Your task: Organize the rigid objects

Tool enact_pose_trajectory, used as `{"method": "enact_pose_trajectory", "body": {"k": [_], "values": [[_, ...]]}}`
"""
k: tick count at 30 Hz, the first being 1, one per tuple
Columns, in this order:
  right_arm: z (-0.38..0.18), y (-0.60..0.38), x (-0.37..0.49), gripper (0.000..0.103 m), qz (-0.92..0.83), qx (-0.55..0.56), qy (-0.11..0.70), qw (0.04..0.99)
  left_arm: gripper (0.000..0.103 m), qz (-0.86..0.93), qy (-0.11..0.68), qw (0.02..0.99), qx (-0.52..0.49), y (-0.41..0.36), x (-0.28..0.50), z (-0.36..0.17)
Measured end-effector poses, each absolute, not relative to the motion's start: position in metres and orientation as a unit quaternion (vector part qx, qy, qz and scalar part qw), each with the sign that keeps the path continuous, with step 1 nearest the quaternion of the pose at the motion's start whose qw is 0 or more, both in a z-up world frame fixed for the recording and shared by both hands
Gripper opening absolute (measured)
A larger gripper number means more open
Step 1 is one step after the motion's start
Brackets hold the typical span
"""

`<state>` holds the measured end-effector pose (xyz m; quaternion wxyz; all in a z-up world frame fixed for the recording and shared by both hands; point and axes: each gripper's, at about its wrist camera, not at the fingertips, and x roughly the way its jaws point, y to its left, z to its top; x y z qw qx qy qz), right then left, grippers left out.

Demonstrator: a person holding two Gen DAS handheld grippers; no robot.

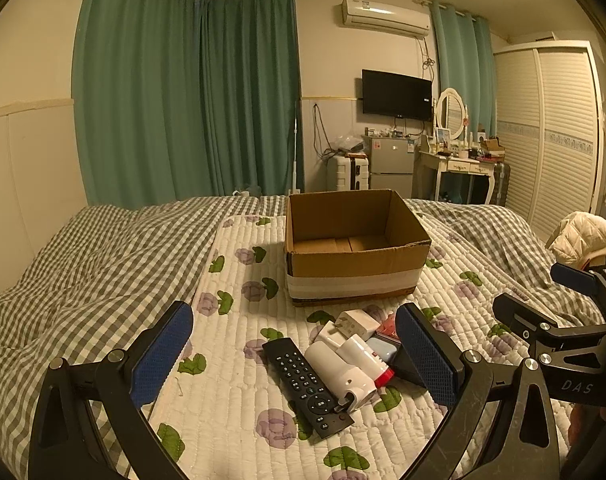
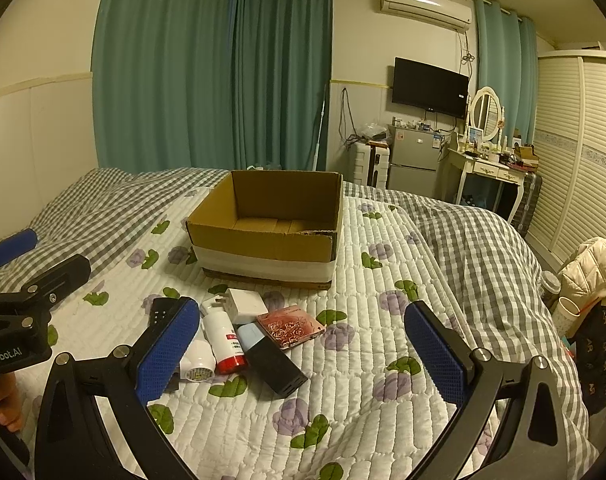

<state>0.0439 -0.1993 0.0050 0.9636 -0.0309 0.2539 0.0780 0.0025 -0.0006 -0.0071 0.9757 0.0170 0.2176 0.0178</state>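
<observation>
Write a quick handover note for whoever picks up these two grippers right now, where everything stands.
Left gripper: open, holding nothing, above the pile.
Right gripper: open, holding nothing, beside the pile.
Cardboard box: on the quilt, nothing visible inside.
Pile in front of the box: black remote, white charger, red-capped bottle, white device, pink case, black block, light blue item.
Done: nothing boxed yet.
Left: move every item into the box.
</observation>
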Motion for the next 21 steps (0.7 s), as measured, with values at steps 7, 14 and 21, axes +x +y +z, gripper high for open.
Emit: {"method": "enact_pose_trajectory", "body": {"k": [7, 14, 21], "values": [[0.0044, -0.199, 0.0442, 0.103, 0.078, -0.031, 0.255, 0.963, 0.103, 0.018, 0.218, 0.976, 0.017, -0.0008, 0.0029, -0.0065], [0.0023, -0.1971, 0.0459, 0.103, 0.079, -0.033, 0.257, 0.962, 0.103, 0.02, 0.219, 0.975, 0.016, 0.0008, 0.0034, -0.0062], [0.0021, -0.1965, 0.0465, 0.103, 0.08, -0.035, 0.257, 0.962, 0.103, 0.021, 0.216, 0.976, 0.016, 0.002, 0.0035, -0.0054]]}}
